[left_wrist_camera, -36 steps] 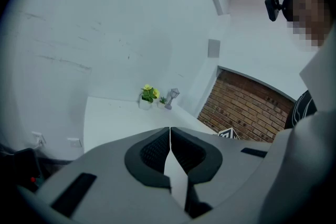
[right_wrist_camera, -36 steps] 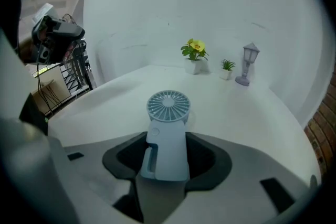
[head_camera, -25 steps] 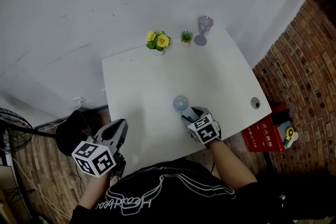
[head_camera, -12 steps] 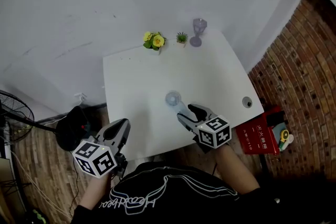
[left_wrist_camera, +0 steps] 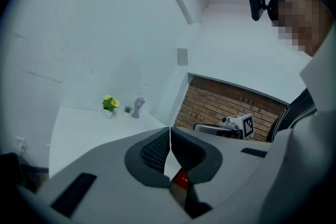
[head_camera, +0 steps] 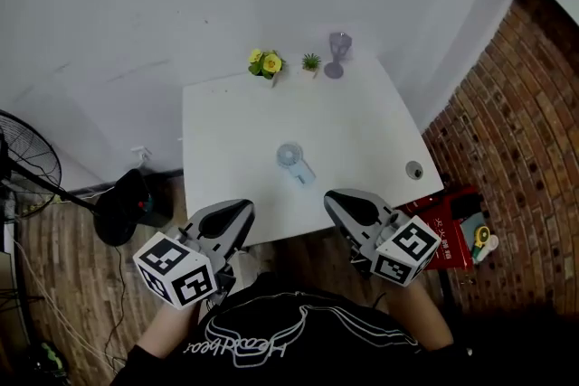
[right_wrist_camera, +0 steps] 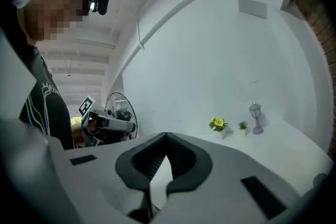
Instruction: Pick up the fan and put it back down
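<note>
The small pale blue hand fan (head_camera: 291, 161) lies flat on the white table (head_camera: 362, 127), round head toward the wall, handle toward me. My right gripper (head_camera: 339, 199) hangs at the table's front edge, short of the handle and clear of it. Its jaws have just been closing and are shut (right_wrist_camera: 166, 136) with nothing between them. My left gripper (head_camera: 240, 209) is raised at the front left edge, away from the fan. In the left gripper view its jaws (left_wrist_camera: 170, 131) meet at the tips and hold nothing. Neither gripper view shows the fan.
At the table's far edge stand a pot of yellow flowers (head_camera: 268, 63), a tiny green plant (head_camera: 311, 62) and a purple lantern figure (head_camera: 337, 54). A cable hole (head_camera: 413, 169) sits near the right edge. A floor fan (head_camera: 27, 167), a black stool (head_camera: 127, 208) and a red box (head_camera: 452, 226) flank the table.
The right gripper let go of the fan's handle, drew back toward me and rose, then shut empty. The left gripper moved up and in toward the table edge. The fan stays lying on the table.
</note>
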Motion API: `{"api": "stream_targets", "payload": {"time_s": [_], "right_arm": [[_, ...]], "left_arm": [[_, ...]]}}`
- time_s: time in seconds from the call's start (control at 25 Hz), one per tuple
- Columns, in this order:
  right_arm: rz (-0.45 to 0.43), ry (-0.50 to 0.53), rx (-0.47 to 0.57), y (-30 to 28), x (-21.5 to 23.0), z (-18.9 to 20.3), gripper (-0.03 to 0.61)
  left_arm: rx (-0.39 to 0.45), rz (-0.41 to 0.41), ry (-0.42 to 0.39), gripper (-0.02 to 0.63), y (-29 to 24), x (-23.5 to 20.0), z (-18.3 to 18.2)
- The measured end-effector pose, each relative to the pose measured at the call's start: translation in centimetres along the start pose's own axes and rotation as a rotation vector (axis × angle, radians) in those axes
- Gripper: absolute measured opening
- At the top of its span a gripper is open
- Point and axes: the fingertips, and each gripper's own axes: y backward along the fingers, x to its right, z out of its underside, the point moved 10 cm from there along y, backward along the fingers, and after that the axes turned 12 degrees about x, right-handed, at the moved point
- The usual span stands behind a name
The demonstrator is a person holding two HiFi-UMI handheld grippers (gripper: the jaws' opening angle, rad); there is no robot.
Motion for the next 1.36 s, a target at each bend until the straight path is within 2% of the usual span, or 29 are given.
{"api": "stream_targets", "payload": {"time_s": [0.12, 0.28, 0.6, 1.36], "right_arm": [[-0.084, -0.020, 0.015, 1.4, -2.1, -0.6, 0.002], [-0.122, -0.002, 0.021, 3.0, -4.2, -1.2, 0.002], [-0.092, 0.037, 0.020, 4.8, -5.9, -1.6, 0.002], [-0.041, 0.064, 0.004, 6.6, -6.8, -1.8, 0.002]], "left_arm": [[0.006, 0.047, -0.023, 0.034, 0.7, 2.7, 0.4], [0.006, 0.066, -0.061, 0.034, 2.0, 5.2, 1.2], [0.012, 0.093, -0.128, 0.034, 3.3, 7.9, 1.6], [0.027, 0.094, -0.139, 0.034, 3.8, 9.5, 2.2]]}}
